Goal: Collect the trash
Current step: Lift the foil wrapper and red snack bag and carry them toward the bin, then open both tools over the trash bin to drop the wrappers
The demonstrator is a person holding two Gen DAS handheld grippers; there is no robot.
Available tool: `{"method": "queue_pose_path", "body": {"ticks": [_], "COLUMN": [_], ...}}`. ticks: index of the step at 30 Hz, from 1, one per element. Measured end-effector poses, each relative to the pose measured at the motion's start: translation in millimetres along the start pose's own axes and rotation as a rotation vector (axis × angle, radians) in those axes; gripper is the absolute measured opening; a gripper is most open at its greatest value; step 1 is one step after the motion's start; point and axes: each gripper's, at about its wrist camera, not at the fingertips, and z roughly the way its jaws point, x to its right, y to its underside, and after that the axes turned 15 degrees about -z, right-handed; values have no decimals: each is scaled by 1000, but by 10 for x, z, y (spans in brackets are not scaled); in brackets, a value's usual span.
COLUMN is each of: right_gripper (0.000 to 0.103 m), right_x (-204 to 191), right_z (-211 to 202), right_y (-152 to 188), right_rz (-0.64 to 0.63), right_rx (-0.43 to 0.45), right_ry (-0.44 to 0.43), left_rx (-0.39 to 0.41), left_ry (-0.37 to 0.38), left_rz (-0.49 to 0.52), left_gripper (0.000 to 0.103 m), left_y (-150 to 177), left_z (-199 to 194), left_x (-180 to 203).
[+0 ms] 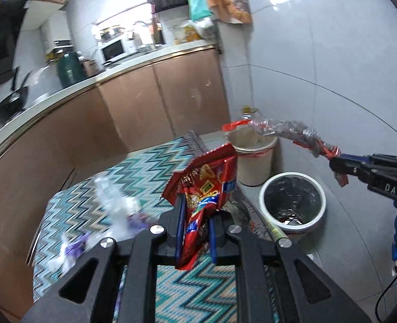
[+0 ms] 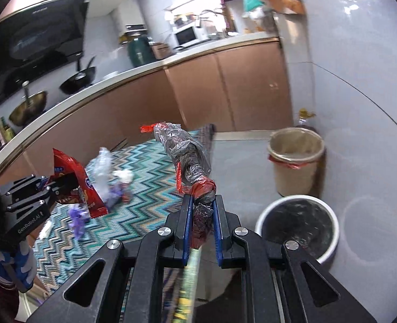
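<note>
Holding trash in both: your left gripper [image 1: 195,231] is clamped on a red snack bag [image 1: 206,185] over the zigzag rug [image 1: 144,167], right gripper [image 2: 201,226] pinching a crumpled plastic wrapper [image 2: 187,158] near the white bin [image 2: 296,231].

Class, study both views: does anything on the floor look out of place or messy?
Yes. Litter lies scattered on the zigzag rug: a crumpled clear plastic bottle and purple scraps, odd beside two bins, the white bin and the beige bin.
</note>
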Motion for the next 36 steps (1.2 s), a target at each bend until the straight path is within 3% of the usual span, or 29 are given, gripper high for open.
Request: {"method": "queue_pose_path", "body": {"ticks": [8, 14, 20, 23, 24, 25, 27, 36], "right_gripper": [14, 14, 15, 19, 20, 23, 40, 41], "right_x": [641, 1094, 1429, 1548, 1593, 1639, 1689, 1649], "right_z": [200, 596, 1043, 1212, 1262, 1321, 1359, 1286], "right_y": [317, 551, 733, 824, 852, 891, 947, 929], "right_rz": [125, 200, 246, 253, 255, 260, 266, 248], "right_rx": [-73, -186, -262, -294, -302, -314, -326, -325], "right_ry": [114, 219, 257, 278, 284, 290, 302, 321], "left_rx": [-85, -196, -301, -343, -365, -375, -391, -363], "left_ry": [124, 194, 228, 251, 259, 264, 273, 292], "left_rz": [67, 71, 44, 22, 12, 6, -5, -17], "left_gripper": [14, 14, 17, 21, 28, 32, 35, 38], "left_y": [-248, -371, -364, -322, -307, -301, -273, -333], "left_z": [828, 1642, 2386, 2601, 2683, 2734, 2822, 2653], "left_x": [741, 1212, 1543, 1624, 1660, 1678, 1728, 1691]}}
